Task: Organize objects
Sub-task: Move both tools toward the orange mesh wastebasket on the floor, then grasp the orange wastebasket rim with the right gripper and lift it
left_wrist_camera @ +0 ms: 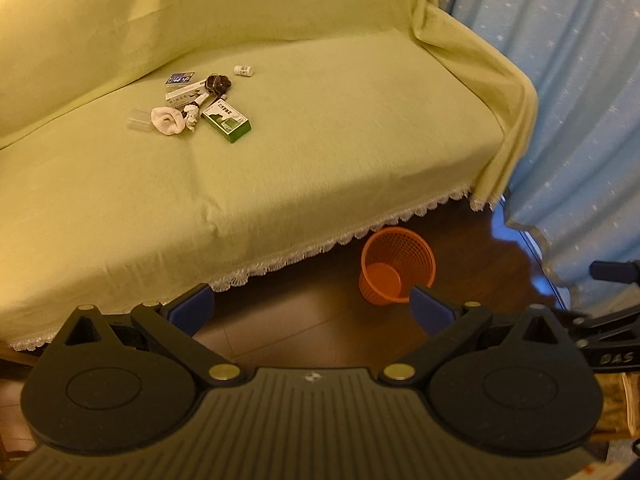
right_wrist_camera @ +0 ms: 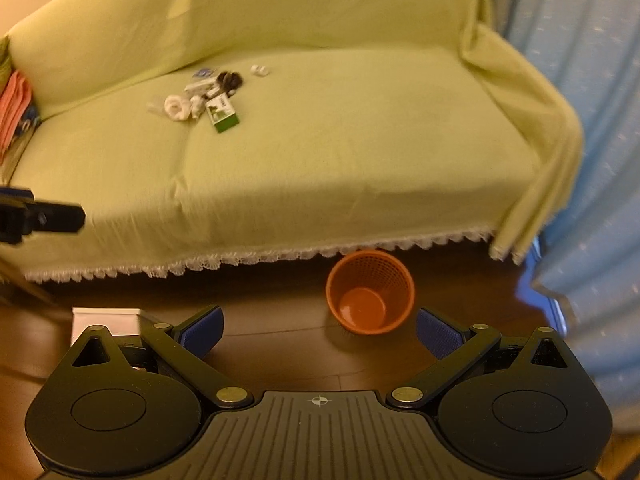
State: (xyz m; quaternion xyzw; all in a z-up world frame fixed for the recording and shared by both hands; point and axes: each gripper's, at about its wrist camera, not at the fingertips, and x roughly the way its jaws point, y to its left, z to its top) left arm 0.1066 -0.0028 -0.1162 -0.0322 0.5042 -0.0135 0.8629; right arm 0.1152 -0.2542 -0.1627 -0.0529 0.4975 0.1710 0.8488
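Both the left gripper (left_wrist_camera: 312,308) and right gripper (right_wrist_camera: 320,330) hang empty, fingers spread. The green-and-white cardboard box (left_wrist_camera: 227,121) lies on the yellow-covered sofa (left_wrist_camera: 340,140); likely light, stiff, best pinched across its narrow sides.

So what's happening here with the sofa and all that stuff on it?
A person holds two grippers, both open and empty, back from a sofa under a yellow-green cover. The left gripper and right gripper hang above the dark wood floor. A small pile sits untouched on the seat: a green and white carton, a crumpled white cloth, a small white bottle. An empty orange mesh wastebasket stands on the floor in front of the sofa.
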